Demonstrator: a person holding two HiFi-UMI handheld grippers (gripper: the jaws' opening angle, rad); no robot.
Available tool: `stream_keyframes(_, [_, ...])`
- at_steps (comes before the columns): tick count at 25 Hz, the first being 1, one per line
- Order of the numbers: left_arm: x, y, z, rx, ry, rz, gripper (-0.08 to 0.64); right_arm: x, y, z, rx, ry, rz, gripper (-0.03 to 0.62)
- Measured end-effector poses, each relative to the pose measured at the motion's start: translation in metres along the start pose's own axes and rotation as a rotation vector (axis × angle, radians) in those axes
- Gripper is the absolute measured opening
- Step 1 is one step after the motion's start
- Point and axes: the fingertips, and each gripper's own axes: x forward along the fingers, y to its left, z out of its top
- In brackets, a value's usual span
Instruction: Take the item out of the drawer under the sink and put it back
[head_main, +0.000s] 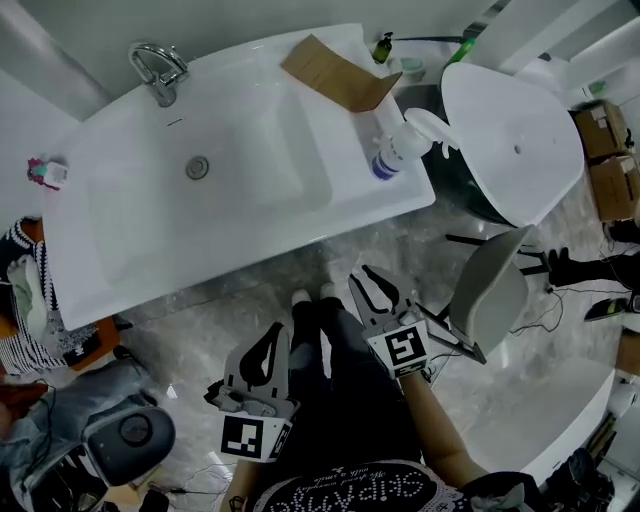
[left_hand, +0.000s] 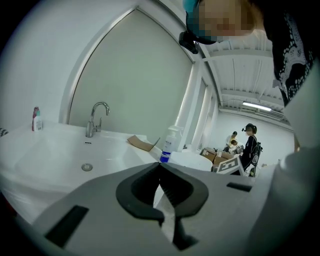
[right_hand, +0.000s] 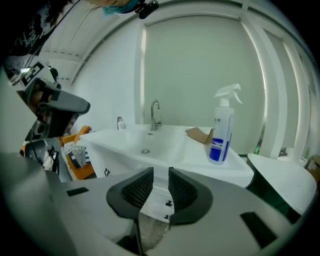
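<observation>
Step in hand, as a judgement: reaching for the drawer, not yet opened. Keep the right hand-held gripper (right_hand: 161, 176) spread as now, with nothing between the jaws, and lower it towards the white cabinet front (right_hand: 159, 196) under the sink (head_main: 110, 270). Aim at the small dark marks there, perhaps pulls, too small to tell. Close only once around a pull, then draw straight out, level. Keep the left hand-held gripper (left_hand: 160, 167) pressed together and empty, clear of the drawer's path. Mind the spray bottle (head_main: 393, 152) near the bench edge above. Item itself nowhere in view, presumably inside the closed drawer.

Only in the right gripper view: the cabinet front below the basin. Only in the head view: both hand-held grippers side by side over dark trousers (head_main: 340, 380), well short of the sink. Only in the left gripper view: people (left_hand: 248, 145) far off by cardboard boxes (left_hand: 212, 155).
</observation>
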Motion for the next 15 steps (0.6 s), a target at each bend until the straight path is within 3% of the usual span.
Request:
stream_keyframes(5, [0.018, -0.005, -0.02, -0.002, 0.05, -0.044, 0.003, 0.032, -0.01, -0.024, -0.014, 0.033, -0.027, 0.086])
stream_keyframes(15, [0.048, -0.006, -0.049, -0.038, 0.114, -0.12, 0.003, 0.084, -0.006, -0.093, 0.073, 0.156, -0.035, 0.117])
